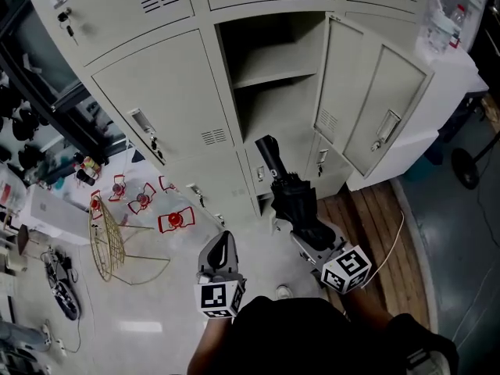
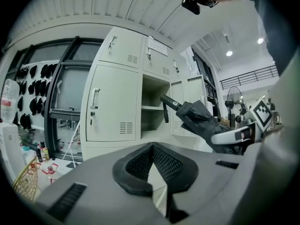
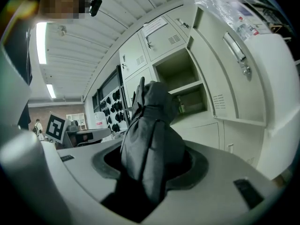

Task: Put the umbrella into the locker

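Note:
A folded black umbrella [image 1: 293, 198] [image 3: 152, 135] points handle-first at the open locker [image 1: 273, 92] [image 3: 183, 83]. My right gripper [image 1: 301, 225] [image 3: 150, 168] is shut on its bundled fabric, a short way in front of the locker. That locker has a shelf across its middle, and its door [image 1: 367, 108] [image 3: 239, 60] swings out to the right. My left gripper [image 1: 224, 239] [image 2: 152, 149] hangs lower left of the umbrella, pads together with nothing between them. In the left gripper view, the umbrella [image 2: 197, 116] and right gripper [image 2: 234, 136] show at the right, before the locker [image 2: 152, 107].
Closed locker doors [image 1: 164, 108] flank the open one on the left and above. On the floor at left lie a yellow wire frame [image 1: 117, 248] and red pieces [image 1: 176, 219]. A wooden floor strip [image 1: 375, 217] runs at right. A clear bag [image 1: 445, 14] sits on a white unit.

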